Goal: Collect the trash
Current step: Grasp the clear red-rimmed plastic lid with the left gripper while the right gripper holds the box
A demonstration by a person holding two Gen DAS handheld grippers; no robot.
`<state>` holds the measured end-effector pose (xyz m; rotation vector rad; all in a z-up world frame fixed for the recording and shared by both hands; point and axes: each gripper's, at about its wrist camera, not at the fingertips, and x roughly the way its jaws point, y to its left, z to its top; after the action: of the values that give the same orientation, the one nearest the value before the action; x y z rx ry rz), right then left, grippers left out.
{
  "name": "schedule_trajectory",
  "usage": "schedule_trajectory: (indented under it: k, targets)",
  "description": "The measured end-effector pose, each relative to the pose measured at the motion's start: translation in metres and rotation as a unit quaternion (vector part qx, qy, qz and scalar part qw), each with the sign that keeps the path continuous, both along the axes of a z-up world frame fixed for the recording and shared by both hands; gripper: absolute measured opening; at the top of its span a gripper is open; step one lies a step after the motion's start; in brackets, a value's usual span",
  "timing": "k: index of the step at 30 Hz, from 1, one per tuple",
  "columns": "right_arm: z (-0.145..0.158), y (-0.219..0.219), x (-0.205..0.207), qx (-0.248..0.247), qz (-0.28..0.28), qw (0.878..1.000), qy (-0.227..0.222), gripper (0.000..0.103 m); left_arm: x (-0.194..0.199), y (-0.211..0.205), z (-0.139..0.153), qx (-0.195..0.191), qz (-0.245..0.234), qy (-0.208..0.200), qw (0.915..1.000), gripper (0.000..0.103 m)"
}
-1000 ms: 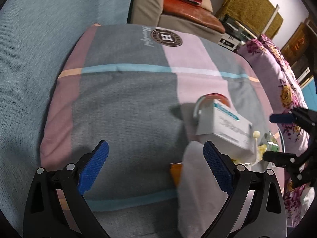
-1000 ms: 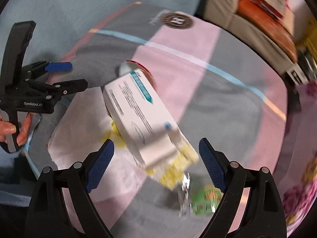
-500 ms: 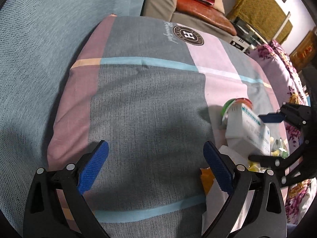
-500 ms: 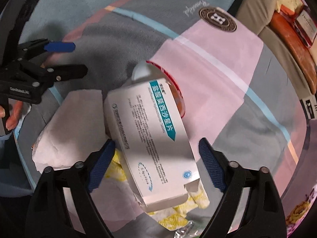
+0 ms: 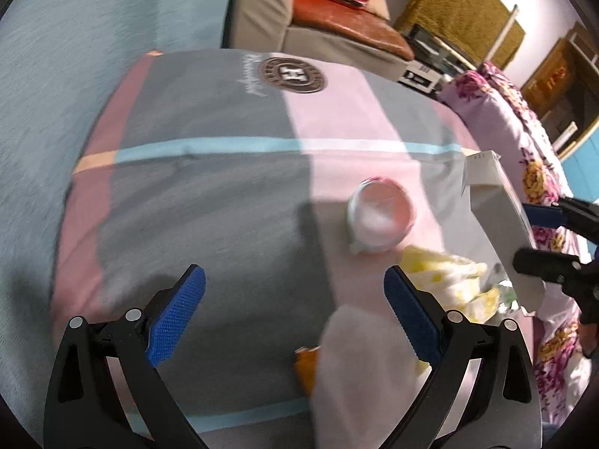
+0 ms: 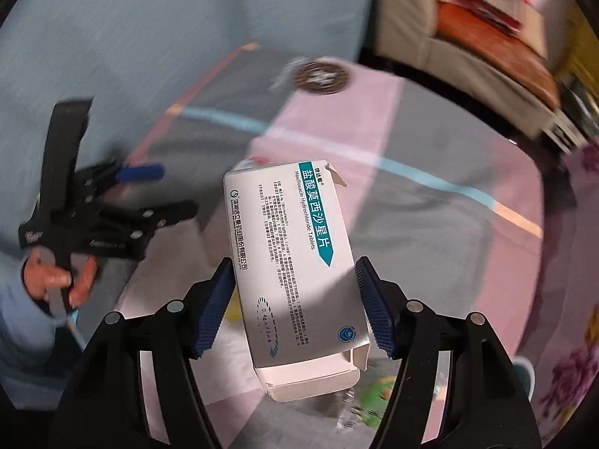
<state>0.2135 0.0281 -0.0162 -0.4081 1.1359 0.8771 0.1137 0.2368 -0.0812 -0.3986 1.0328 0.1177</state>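
Trash lies scattered on a striped bedcover (image 5: 209, 187) in grey, pink and pale blue bands; the pieces gather near its right side, as the left wrist view shows.

Medicine carton (image 6: 295, 269): white card, teal band, torn end flaps. Largest piece. It sits between the pads of the right hand-held gripper (image 6: 294, 307), whose jaws have just been closing; both pads now press its long edges and the carton looks lifted clear of the cover. Judged light and likely empty, so thin walls will buckle under a hard squeeze. Hold across the narrow width near mid-length, as now; the open flap end is the weak part.

White tissue sheet (image 5: 359, 366): soft, limp, near weightless. Pinch a bunched fold, not a flat edge.

Crumpled yellow-and-white paper (image 5: 445, 277): already wadded, easy to nip anywhere.

Small plastic cup (image 5: 382, 220), pale, lying on its side beside the yellow wad. Thin-walled, may roll or slip; take it by the rim.

Orange scrap (image 5: 305, 364): half hidden under the tissue, kind unclear.

Green clear wrapper (image 6: 368, 400): blurred, probably slick and crackly.

Left hand-held gripper (image 5: 295, 314): jaws wide apart, nothing between them, hovering over the cover just short of the tissue.
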Motion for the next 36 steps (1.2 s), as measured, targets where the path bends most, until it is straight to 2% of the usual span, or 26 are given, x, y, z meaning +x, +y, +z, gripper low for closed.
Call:
schedule_trajectory:
  k: [3,5,10,14,16,17,18,21,29,36]
  targets:
    - [-0.003,-0.014,0.012,0.007,-0.041,0.999,0.007,0.063,0.015,-0.008,0.000,0.005,-0.005,-0.003,1.0000,0.096]
    - [-0.004,-0.025,0.016,0.013,-0.060,0.998,0.010,0.063,0.024,-0.014,0.001,0.010,-0.011,-0.006,0.9999,0.092]
    - [-0.009,-0.043,0.023,0.031,-0.090,0.995,0.013,0.063,0.047,-0.026,-0.007,0.023,-0.032,0.012,0.9991,0.060]
    - [-0.013,-0.054,0.026,0.040,-0.106,0.993,0.014,0.063,0.059,-0.035,-0.014,0.035,-0.044,0.025,0.9981,0.048]
    - [-0.016,-0.058,0.028,0.046,-0.112,0.993,0.016,0.063,0.063,-0.041,-0.015,0.052,-0.047,0.027,0.9972,0.033]
    - [-0.017,-0.060,0.029,0.049,-0.117,0.992,0.017,0.063,0.064,-0.043,-0.015,0.053,-0.050,0.029,0.9969,0.014]
    - [-0.017,-0.064,0.029,0.052,-0.123,0.991,0.016,0.063,0.065,-0.046,-0.014,0.060,-0.052,0.028,0.9964,0.009]
    - [-0.016,-0.076,0.030,0.066,-0.140,0.988,0.019,0.063,0.064,-0.055,-0.008,0.081,-0.052,0.019,0.9951,0.005]
    - [-0.003,-0.118,0.026,0.105,-0.177,0.979,0.015,0.063,0.051,-0.073,0.038,0.104,-0.037,-0.025,0.9936,0.005]
    - [0.017,-0.167,0.018,0.145,-0.218,0.965,0.008,0.063,0.043,-0.120,0.074,0.107,-0.071,-0.055,0.9901,0.005]
